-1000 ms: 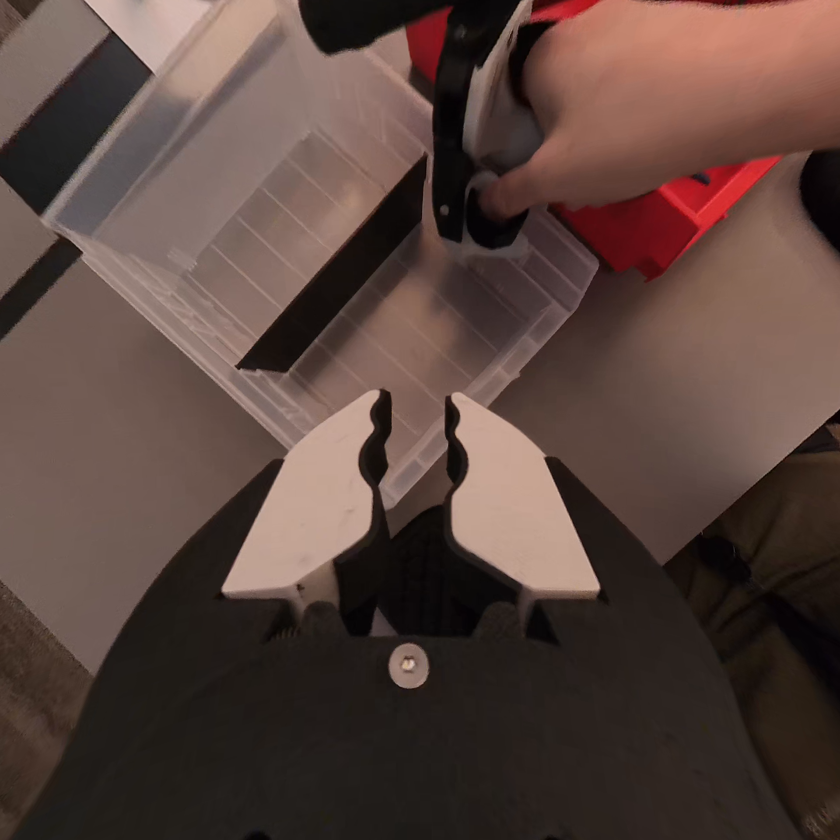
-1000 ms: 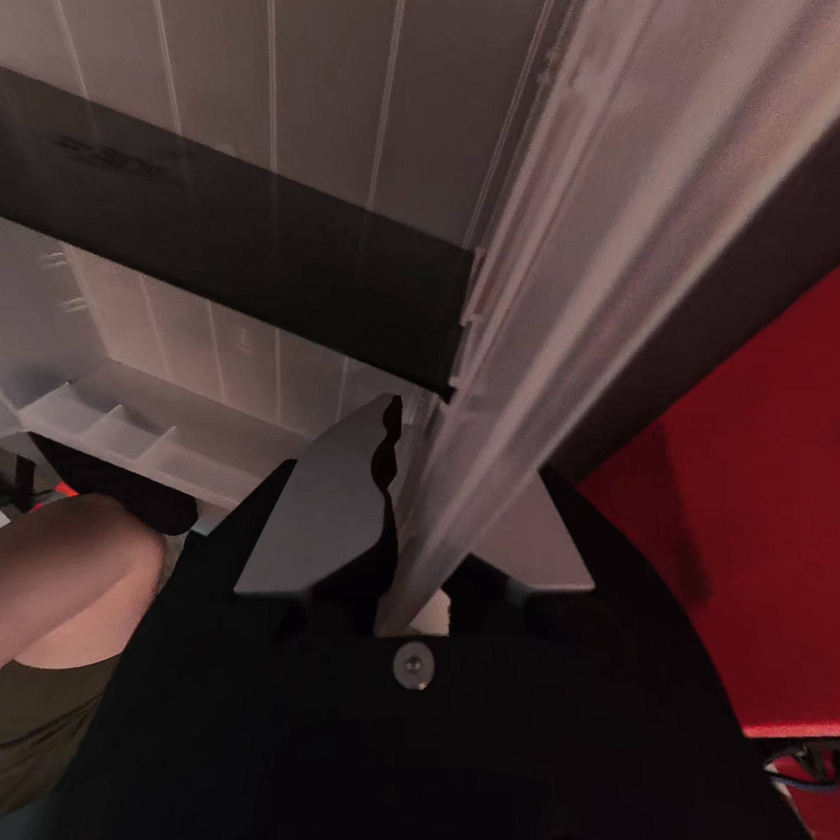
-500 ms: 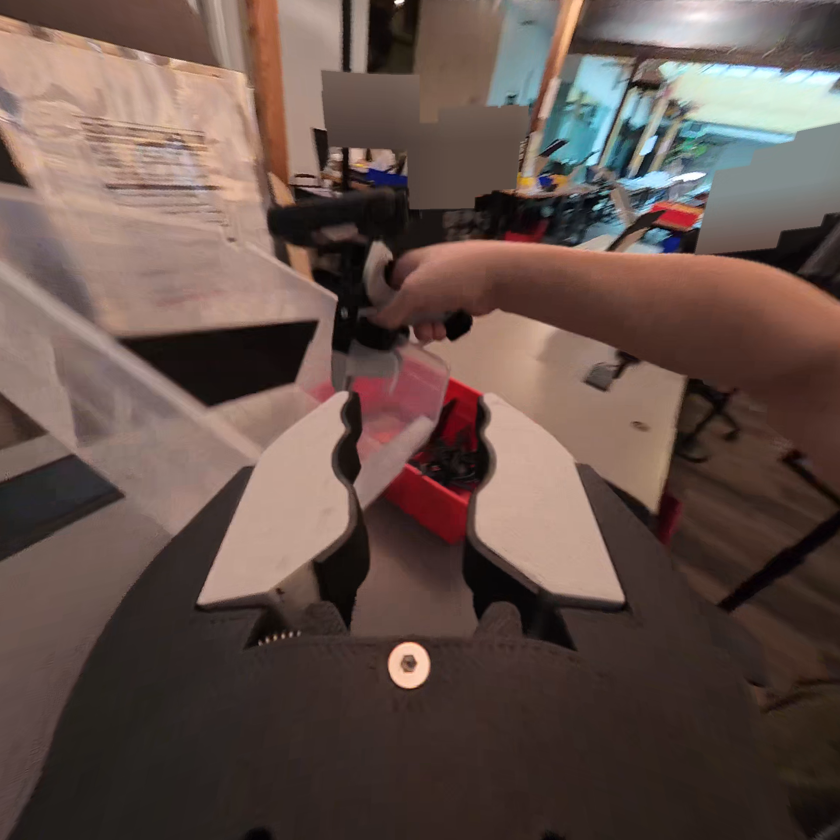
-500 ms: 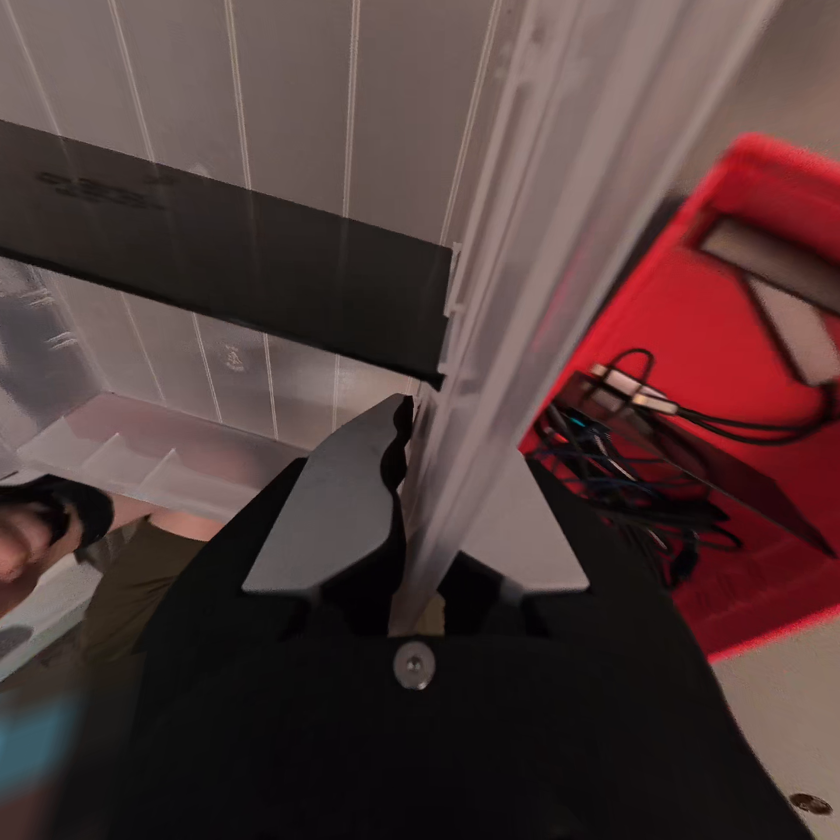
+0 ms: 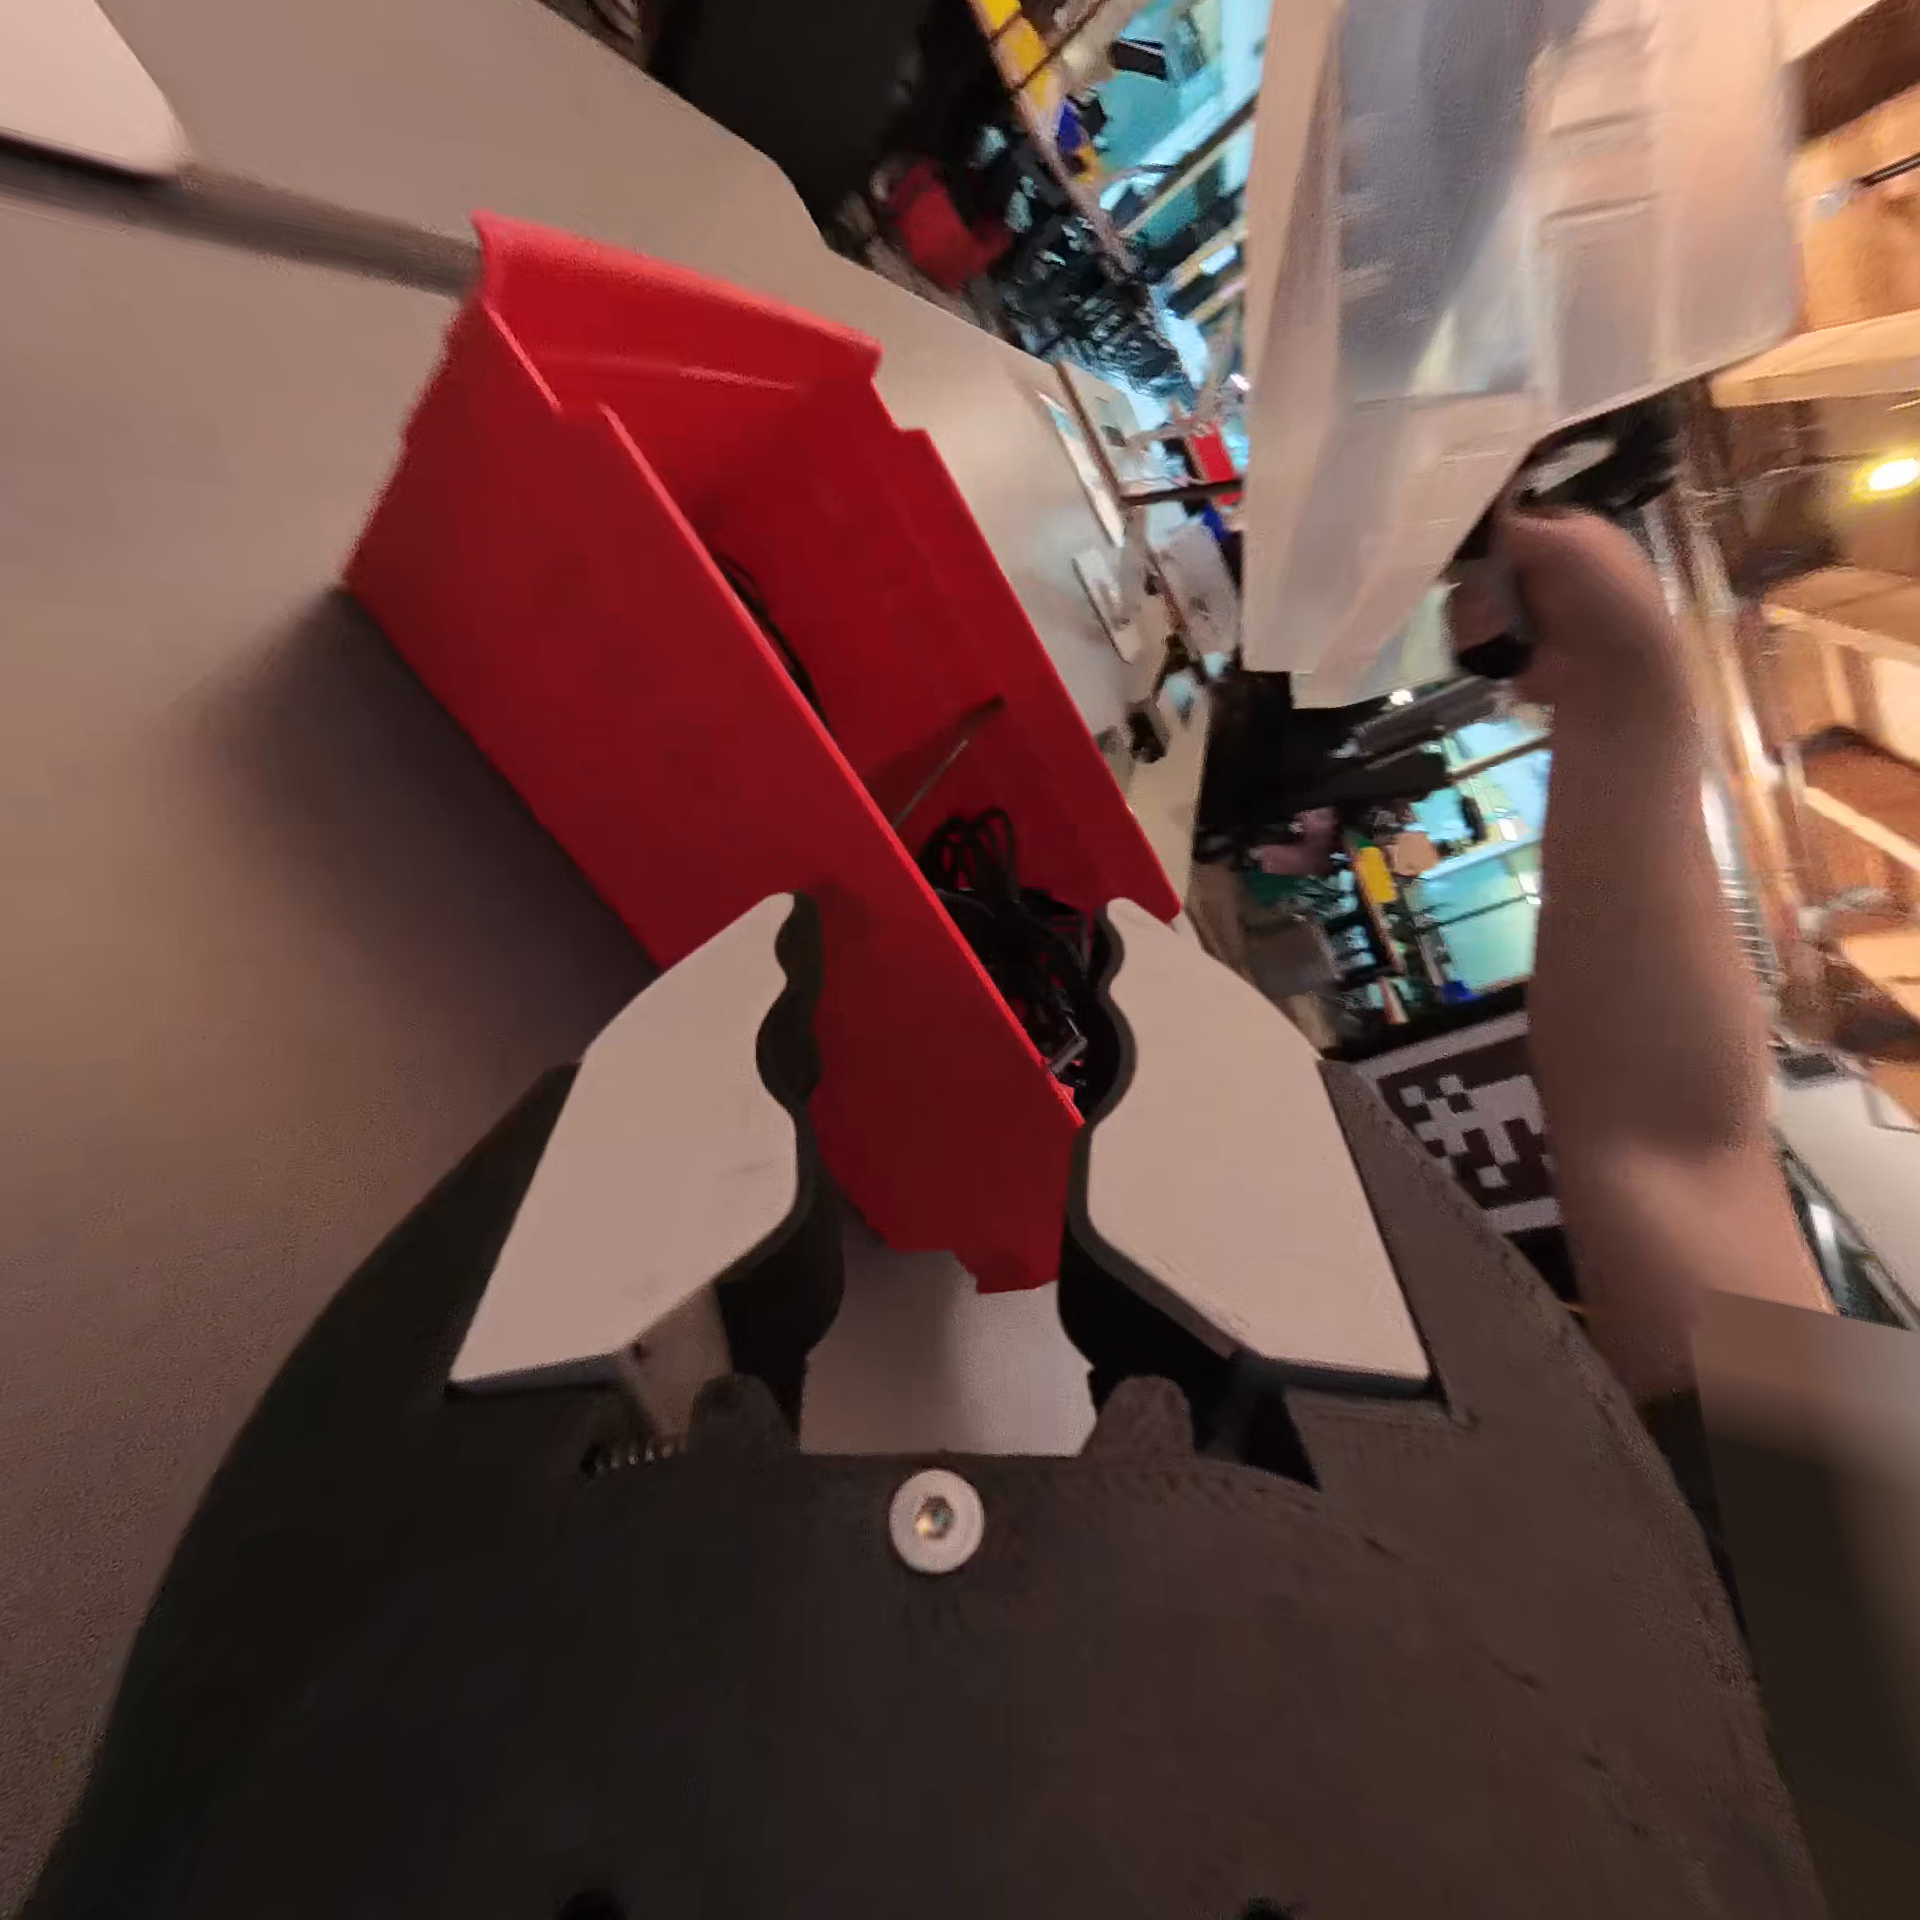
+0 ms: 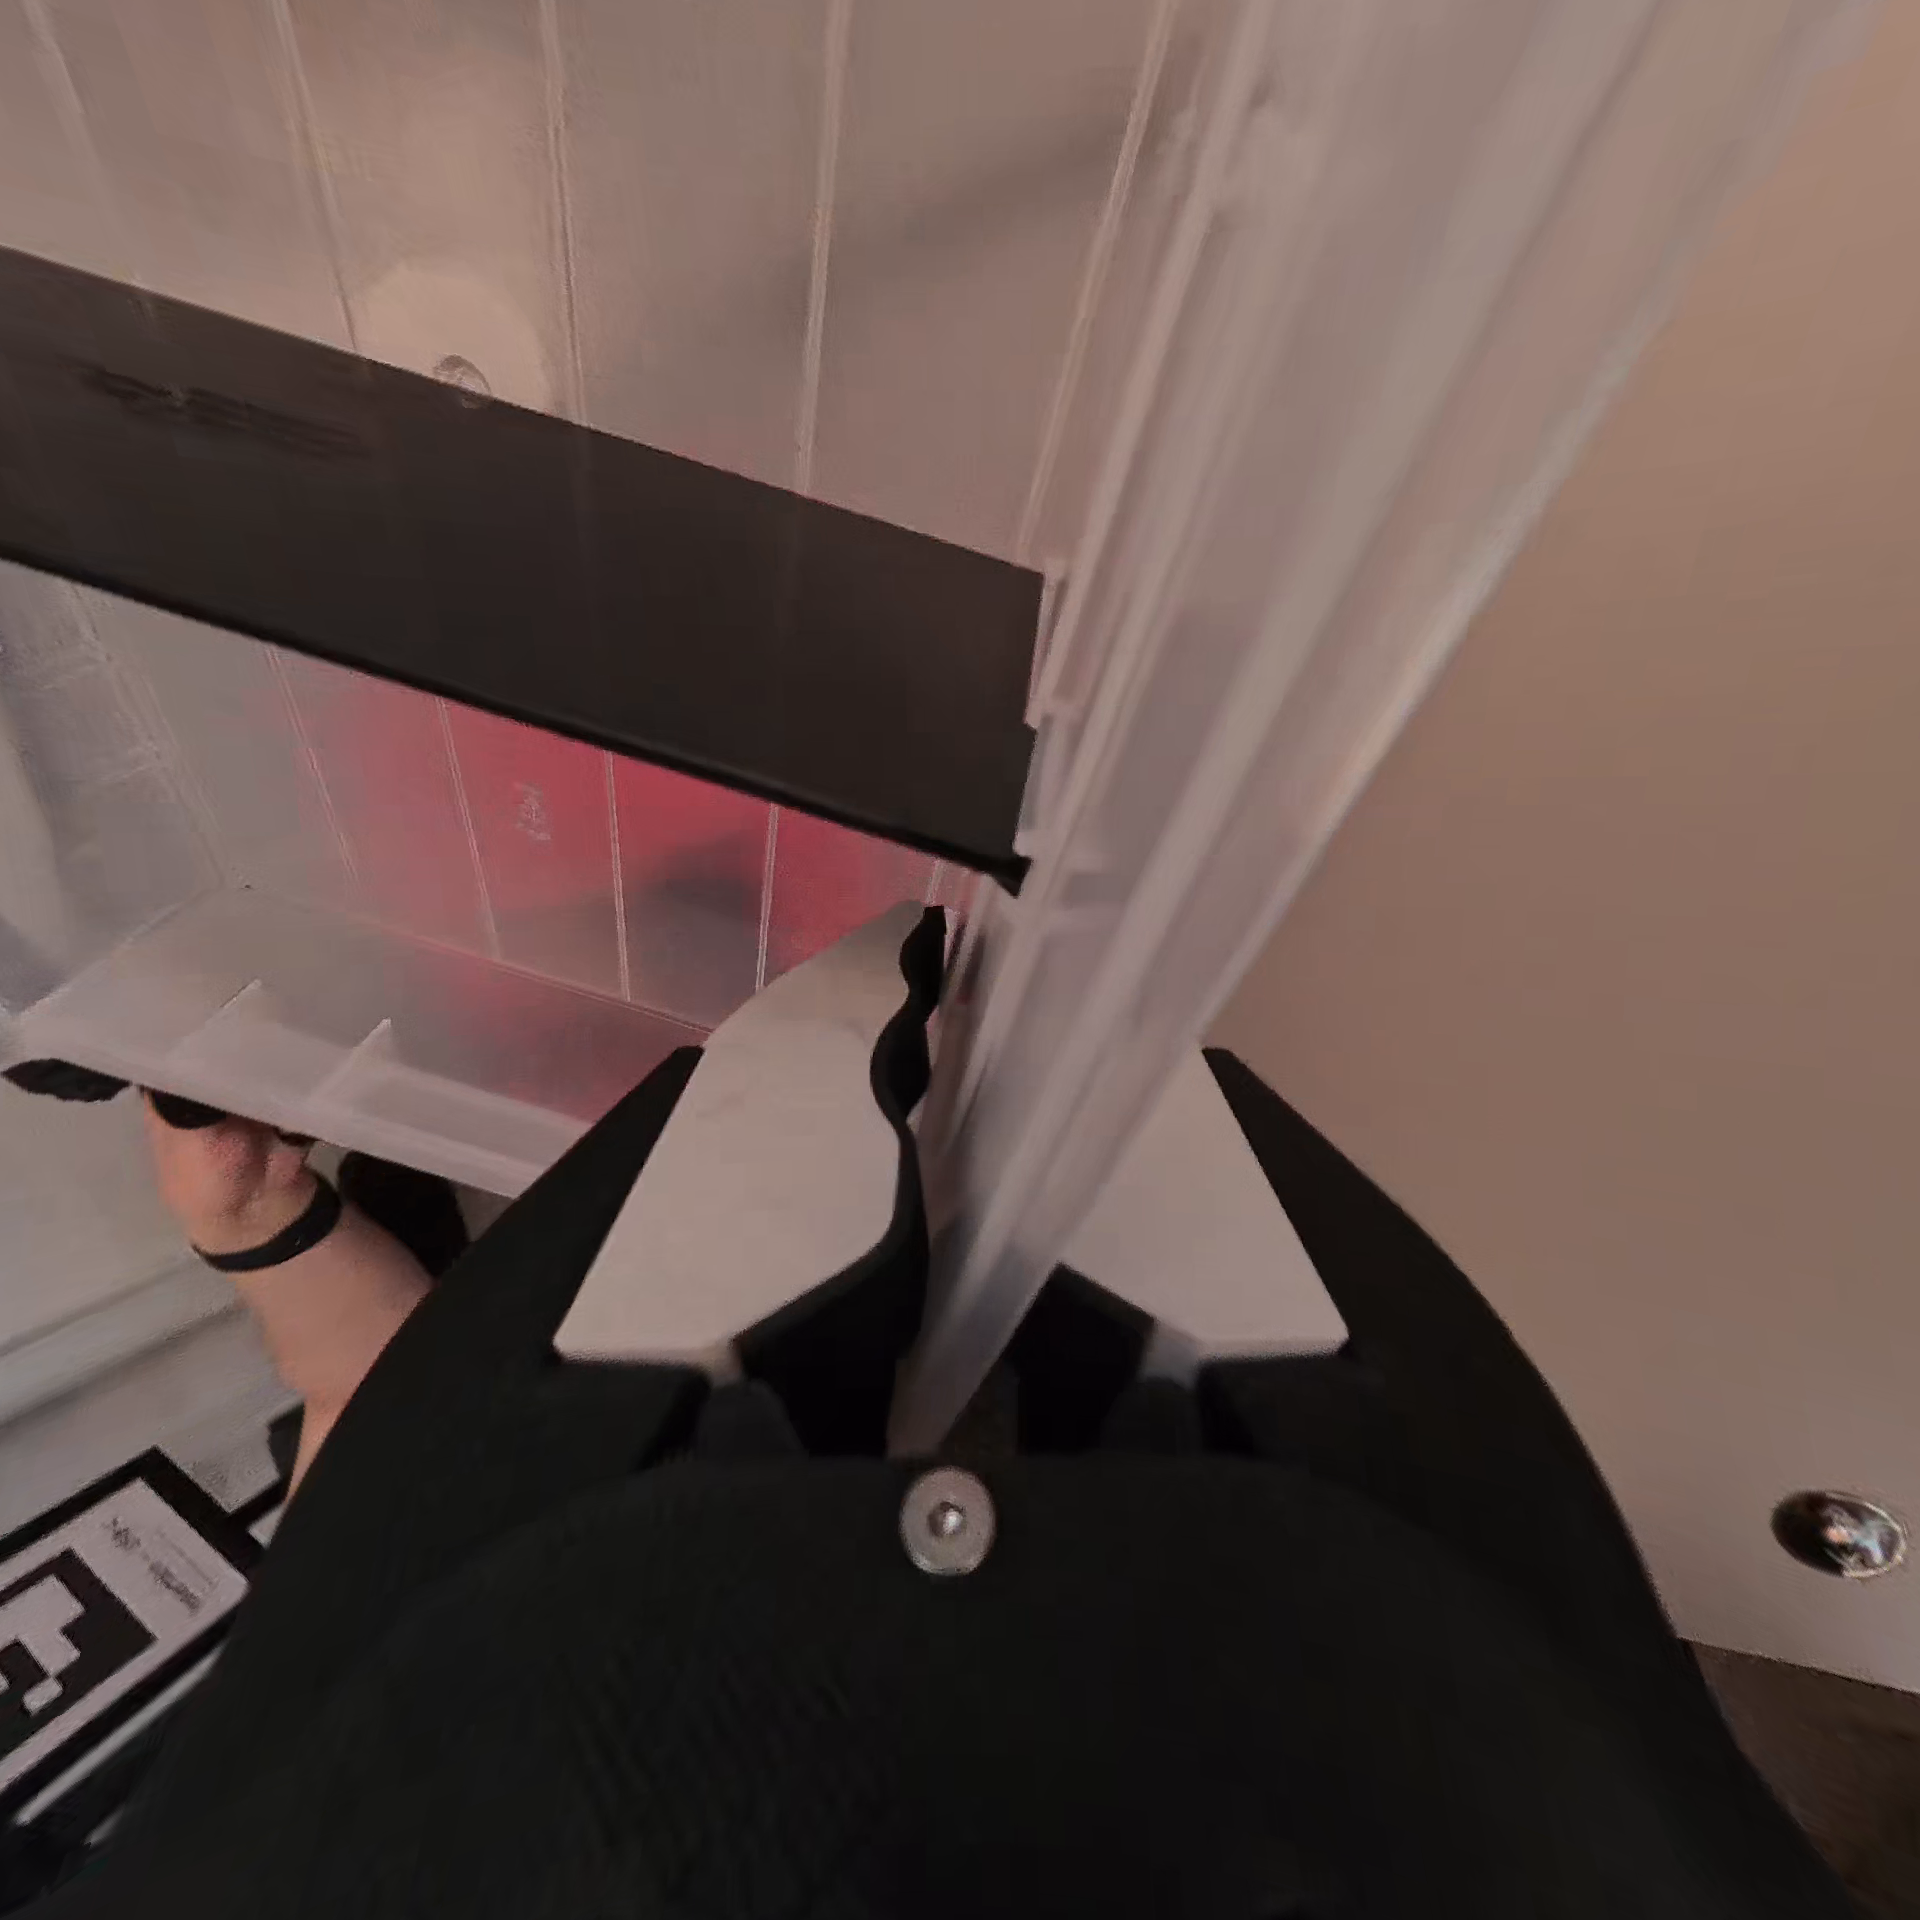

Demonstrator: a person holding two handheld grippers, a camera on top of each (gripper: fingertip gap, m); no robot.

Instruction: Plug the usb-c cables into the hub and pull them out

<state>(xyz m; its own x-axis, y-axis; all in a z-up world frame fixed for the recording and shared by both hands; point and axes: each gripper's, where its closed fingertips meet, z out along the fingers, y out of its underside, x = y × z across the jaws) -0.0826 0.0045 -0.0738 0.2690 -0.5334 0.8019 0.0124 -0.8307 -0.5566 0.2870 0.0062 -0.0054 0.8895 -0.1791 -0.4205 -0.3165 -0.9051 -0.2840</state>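
The right gripper [image 6: 961, 1122], clenched on the clear bin's [image 6: 1122, 935] wall, has lifted it away; the released left gripper [image 5: 951, 1039] now faces the red bin [image 5: 623, 644] at twelve o'clock; cables [image 5: 1008, 925] exposed, plugging unstarted.

Left wrist view: we look forward along the left gripper [image 5: 951, 987], rolled hard, so the grey table [image 5: 208, 727] stands tilted up the left side.
Left view range: the red bin [image 5: 665, 665] lies close, its near wall between the parted fingers; a blurred workshop fills the far background.
Right wrist view: we look along the right gripper [image 6: 951, 1039], very close to the clear plastic bin [image 6: 665, 312], whose wall runs between the fingers.
Right view facing: through the bin toward the table [image 6: 1558, 831].
Shared: we find the clear plastic bin [image 5: 1507, 260] in both, upper right in the left view; red shows through it in the right view.
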